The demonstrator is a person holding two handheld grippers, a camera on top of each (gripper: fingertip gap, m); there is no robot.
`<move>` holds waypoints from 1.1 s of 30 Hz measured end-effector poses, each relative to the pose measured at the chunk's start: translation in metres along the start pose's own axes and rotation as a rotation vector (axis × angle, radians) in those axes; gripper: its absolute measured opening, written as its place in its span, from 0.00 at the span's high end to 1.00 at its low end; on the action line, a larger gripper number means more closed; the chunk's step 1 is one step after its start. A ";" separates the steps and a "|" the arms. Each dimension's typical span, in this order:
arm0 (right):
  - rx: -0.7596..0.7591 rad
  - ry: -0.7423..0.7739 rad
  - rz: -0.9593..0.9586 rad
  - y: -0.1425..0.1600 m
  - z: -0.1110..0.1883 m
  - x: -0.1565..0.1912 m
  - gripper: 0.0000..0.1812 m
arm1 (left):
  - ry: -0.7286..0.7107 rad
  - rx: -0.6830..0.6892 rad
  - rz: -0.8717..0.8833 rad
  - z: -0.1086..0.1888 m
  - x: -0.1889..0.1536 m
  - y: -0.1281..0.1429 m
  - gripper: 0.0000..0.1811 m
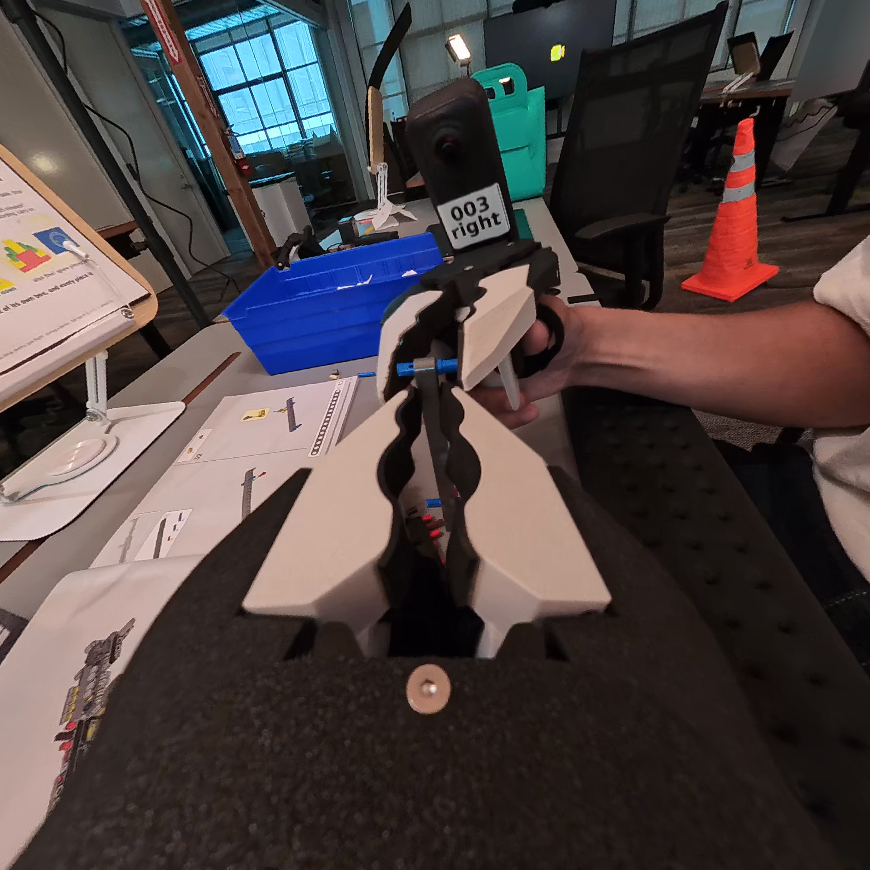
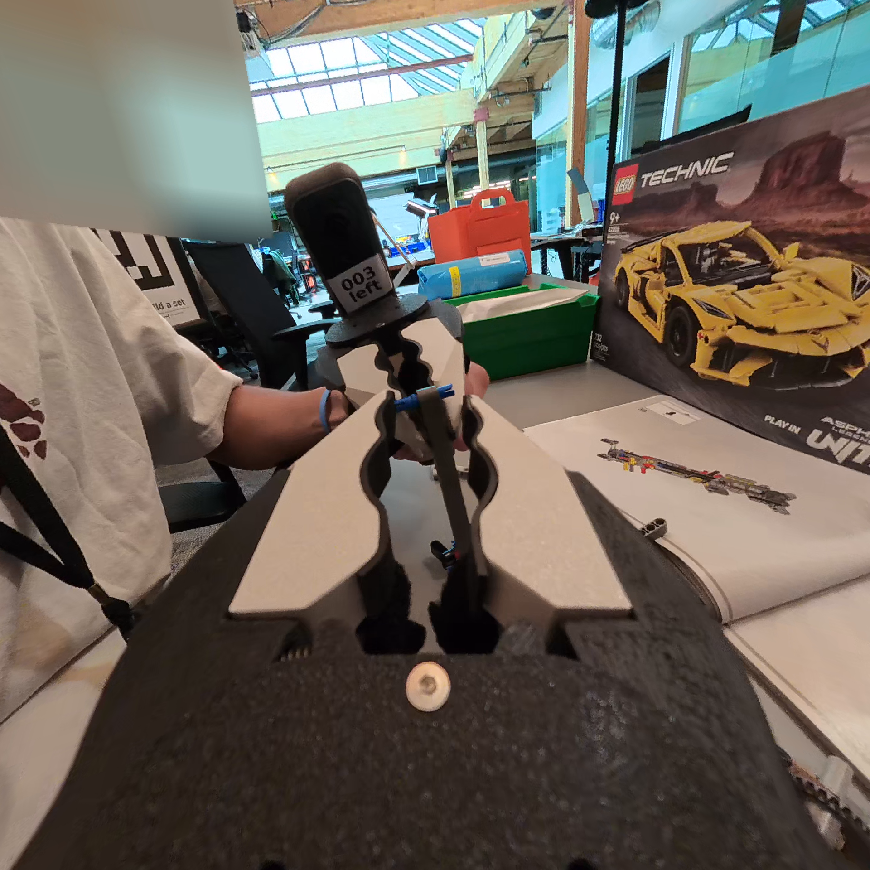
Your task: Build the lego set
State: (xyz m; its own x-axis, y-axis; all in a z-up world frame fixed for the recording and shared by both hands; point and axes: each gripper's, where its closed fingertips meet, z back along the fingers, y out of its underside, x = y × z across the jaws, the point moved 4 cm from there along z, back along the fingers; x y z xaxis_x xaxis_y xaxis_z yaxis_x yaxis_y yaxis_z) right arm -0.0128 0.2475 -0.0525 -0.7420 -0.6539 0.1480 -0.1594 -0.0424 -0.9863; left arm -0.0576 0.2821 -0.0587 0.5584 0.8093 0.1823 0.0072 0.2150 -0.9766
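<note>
My left gripper (image 1: 430, 394) is shut on a long dark grey beam (image 1: 435, 438) and holds it upright above the table. A blue pin (image 1: 426, 367) sits crosswise through the beam's top hole. My right gripper (image 2: 426, 402) faces the left one, with its fingertips against the two ends of the blue pin (image 2: 423, 398). The beam (image 2: 449, 480) runs down along the right gripper's right pad. Small blue, red and black pins (image 2: 445, 553) show at the beam's lower part.
An open instruction booklet (image 1: 263, 423) lies on the table, with a small grey beam (image 2: 654, 527) on it. A blue bin (image 1: 329, 306) stands behind, a green bin (image 2: 527, 329) and the set's box (image 2: 734, 301) to the side. A part-built assembly (image 2: 828, 800) lies near the edge. Less than 4 cm separates the two grippers' tips.
</note>
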 end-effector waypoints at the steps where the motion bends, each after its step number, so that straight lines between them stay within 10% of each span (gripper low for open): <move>1: 0.007 -0.004 0.001 0.001 0.000 0.000 0.85 | -0.002 0.004 -0.005 0.000 -0.001 0.000 0.96; 33: 0.017 0.178 0.009 0.011 -0.002 -0.016 0.87 | -0.235 -0.064 0.048 0.009 0.034 -0.001 0.96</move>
State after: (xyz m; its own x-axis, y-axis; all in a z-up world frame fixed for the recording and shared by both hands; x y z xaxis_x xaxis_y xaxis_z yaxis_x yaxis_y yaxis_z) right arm -0.0043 0.2593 -0.0658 -0.8473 -0.5101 0.1477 -0.1421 -0.0503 -0.9886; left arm -0.0460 0.3142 -0.0509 0.3515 0.9241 0.1500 0.0422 0.1445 -0.9886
